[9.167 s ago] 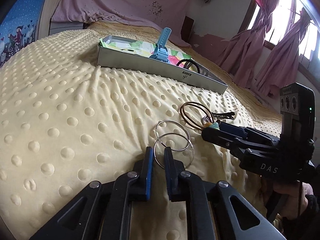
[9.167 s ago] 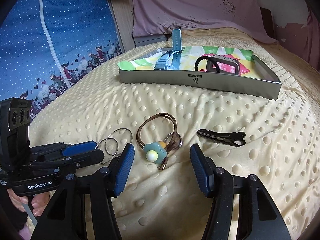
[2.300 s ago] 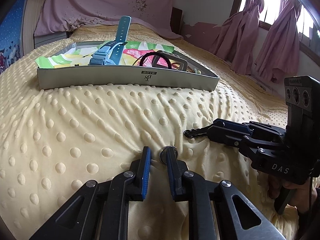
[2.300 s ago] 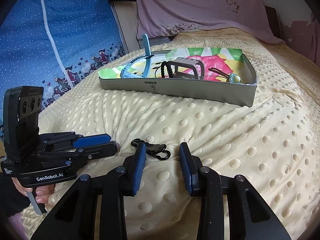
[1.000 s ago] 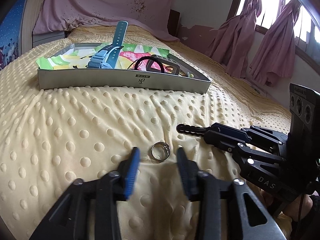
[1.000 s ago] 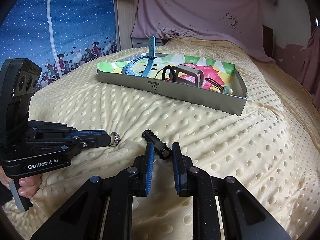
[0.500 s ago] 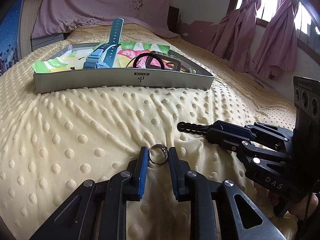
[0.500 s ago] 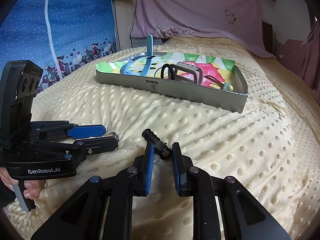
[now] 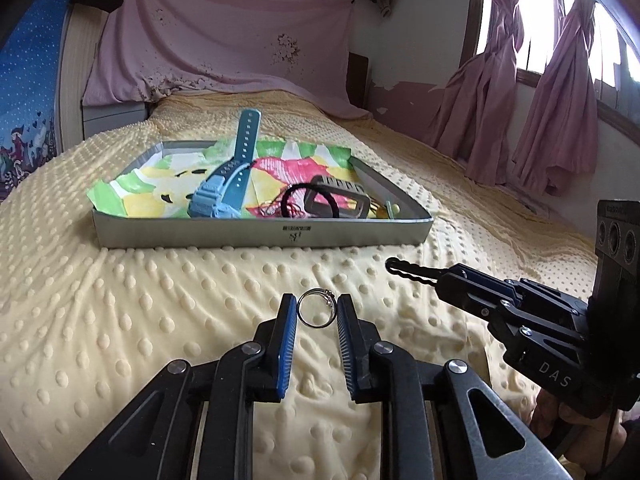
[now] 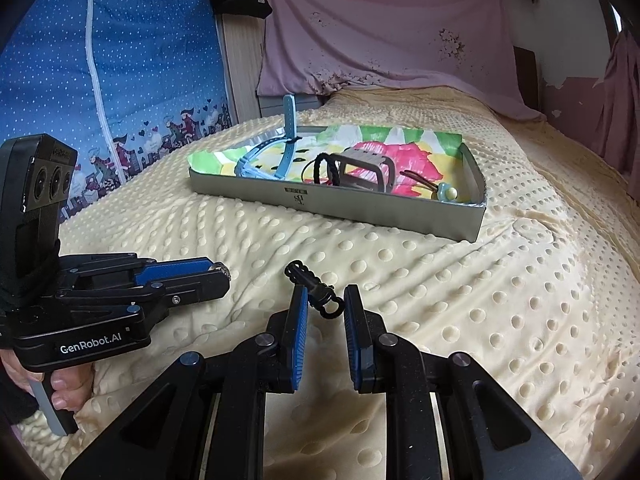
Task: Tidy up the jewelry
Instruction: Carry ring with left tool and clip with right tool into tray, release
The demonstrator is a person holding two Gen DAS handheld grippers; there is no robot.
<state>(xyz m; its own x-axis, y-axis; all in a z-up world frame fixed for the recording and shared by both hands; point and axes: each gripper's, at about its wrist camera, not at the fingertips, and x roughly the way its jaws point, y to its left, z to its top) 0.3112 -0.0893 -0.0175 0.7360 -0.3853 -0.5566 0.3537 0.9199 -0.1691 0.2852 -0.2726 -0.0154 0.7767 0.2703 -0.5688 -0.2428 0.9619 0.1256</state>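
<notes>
My left gripper (image 9: 317,312) is shut on a small silver ring (image 9: 318,307), held upright between its blue pads above the yellow blanket. My right gripper (image 10: 325,305) is shut on a black hair clip (image 10: 314,290) that sticks out forward; it shows at the right of the left wrist view (image 9: 414,271). Ahead stands the grey tray (image 9: 200,236) lined with colourful paper. It holds a blue watch (image 9: 228,186), a grey watch (image 9: 336,200) and a black hair tie (image 9: 298,204). In the right wrist view, the tray (image 10: 360,210) also holds a flower hair tie (image 10: 444,192).
A dotted yellow blanket (image 9: 120,312) covers the bed. A pink cloth (image 9: 220,60) hangs at the headboard. Pink curtains (image 9: 540,120) hang at the right. A blue patterned wall (image 10: 100,80) is on the left.
My left gripper opened around the ring on the blanket, closed on it and lifted it. My right gripper lifted the black clip. Both have moved up and toward the tray.
</notes>
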